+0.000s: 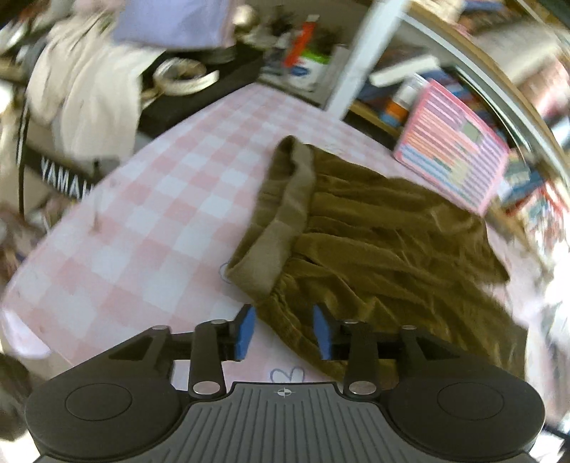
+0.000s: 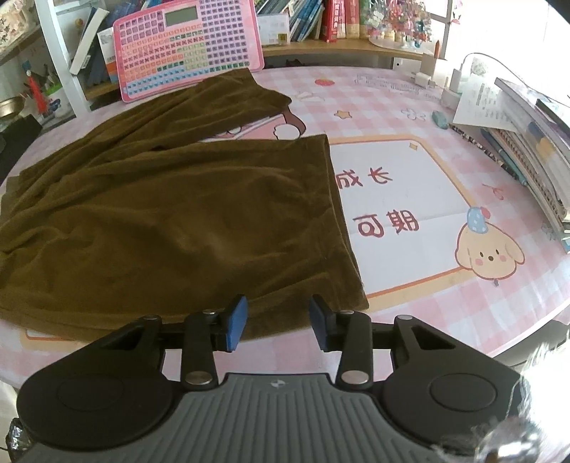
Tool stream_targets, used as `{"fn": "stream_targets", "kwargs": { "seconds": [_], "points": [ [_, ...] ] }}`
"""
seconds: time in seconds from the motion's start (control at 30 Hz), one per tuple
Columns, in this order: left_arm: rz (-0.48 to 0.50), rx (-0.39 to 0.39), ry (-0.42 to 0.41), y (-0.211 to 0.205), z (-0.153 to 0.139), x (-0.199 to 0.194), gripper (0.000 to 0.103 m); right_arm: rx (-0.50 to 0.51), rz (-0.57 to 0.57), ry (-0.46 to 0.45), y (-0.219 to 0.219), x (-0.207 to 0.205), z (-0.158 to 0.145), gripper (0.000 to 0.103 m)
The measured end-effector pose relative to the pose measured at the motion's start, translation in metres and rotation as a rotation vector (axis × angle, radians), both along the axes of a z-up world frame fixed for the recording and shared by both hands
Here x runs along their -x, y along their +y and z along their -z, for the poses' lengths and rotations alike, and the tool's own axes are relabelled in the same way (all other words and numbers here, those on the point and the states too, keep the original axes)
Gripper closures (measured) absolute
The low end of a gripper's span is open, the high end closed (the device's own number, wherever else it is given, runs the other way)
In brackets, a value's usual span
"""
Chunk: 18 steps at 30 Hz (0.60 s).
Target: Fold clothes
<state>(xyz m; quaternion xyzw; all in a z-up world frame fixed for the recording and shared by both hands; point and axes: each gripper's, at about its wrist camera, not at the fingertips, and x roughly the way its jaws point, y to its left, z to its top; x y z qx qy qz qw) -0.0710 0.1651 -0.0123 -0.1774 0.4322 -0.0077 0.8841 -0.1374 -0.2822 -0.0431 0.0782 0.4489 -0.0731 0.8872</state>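
Observation:
Olive-brown trousers (image 2: 171, 199) lie spread on a pink checked table (image 2: 445, 302). In the right wrist view both legs point right, the near leg's hem (image 2: 338, 213) by the middle of the table. My right gripper (image 2: 278, 320) is open, just above the near leg's lower edge. In the left wrist view the trousers (image 1: 384, 249) show their waistband (image 1: 285, 220), partly turned over. My left gripper (image 1: 285, 329) is open, its jaws either side of the waist corner's cloth; I cannot tell whether they touch it.
A pink keyboard toy (image 2: 188, 46) leans against the shelf behind the trousers. Stacked books and papers (image 2: 527, 142) sit at the right edge. Books line the back shelf (image 2: 320, 21). A Yamaha bag (image 1: 60, 178) and pale clothing (image 1: 89, 89) lie beyond the table's left side.

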Motion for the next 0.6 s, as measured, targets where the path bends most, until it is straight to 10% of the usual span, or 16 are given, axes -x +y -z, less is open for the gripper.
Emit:
{"fn": "stream_targets", "kwargs": {
  "seconds": [0.33, 0.6],
  "points": [
    [0.195, -0.195, -0.069, -0.022, -0.03, 0.002, 0.014, -0.007, -0.076, -0.057, 0.019, -0.006, -0.027, 0.037],
    [0.274, -0.252, -0.13, -0.016, -0.058, -0.002, 0.007, 0.026, -0.263, -0.139, 0.037, -0.025, -0.077, 0.023]
  ]
}}
